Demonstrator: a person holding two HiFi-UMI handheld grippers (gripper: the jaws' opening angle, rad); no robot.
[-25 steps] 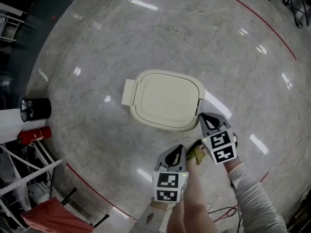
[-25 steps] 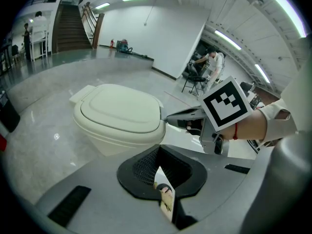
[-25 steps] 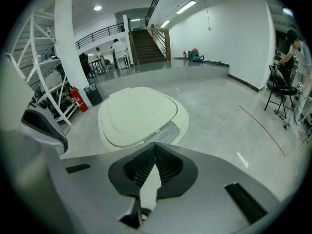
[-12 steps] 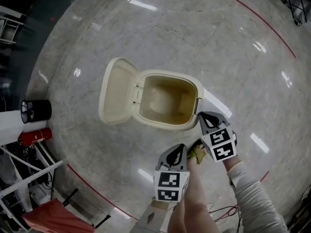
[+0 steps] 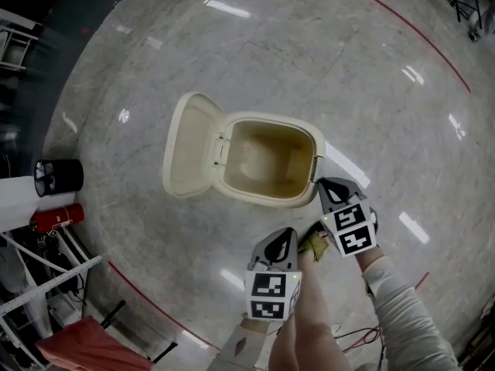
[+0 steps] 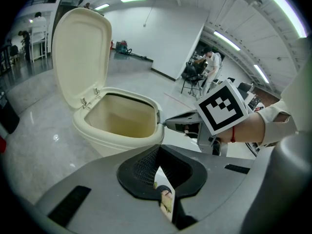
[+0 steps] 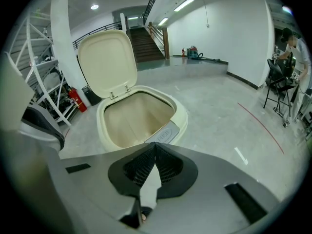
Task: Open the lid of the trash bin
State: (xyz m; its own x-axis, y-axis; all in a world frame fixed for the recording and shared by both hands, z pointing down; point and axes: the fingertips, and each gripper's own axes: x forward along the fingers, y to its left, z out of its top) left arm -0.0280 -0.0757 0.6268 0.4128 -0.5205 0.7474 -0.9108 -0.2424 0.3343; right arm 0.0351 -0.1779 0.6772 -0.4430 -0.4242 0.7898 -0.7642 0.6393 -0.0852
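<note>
The cream trash bin stands on the floor with its lid swung up and back at the left, so the empty inside shows. My right gripper is shut and holds nothing; its tip rests at the bin's near rim, on the grey push button. From the left gripper view, that tip touches the rim of the bin. My left gripper is shut and empty. It hangs a little short of the bin, beside the right one. The lid stands upright behind the opening.
A black round container and a red fire extinguisher lie at the left by a metal rack. A red line curves across the glossy floor. A black chair and a seated person are far off.
The lid, flat on the bin one second ago, has sprung open to the left and now stands slightly more upright. Both grippers have hardly moved.
</note>
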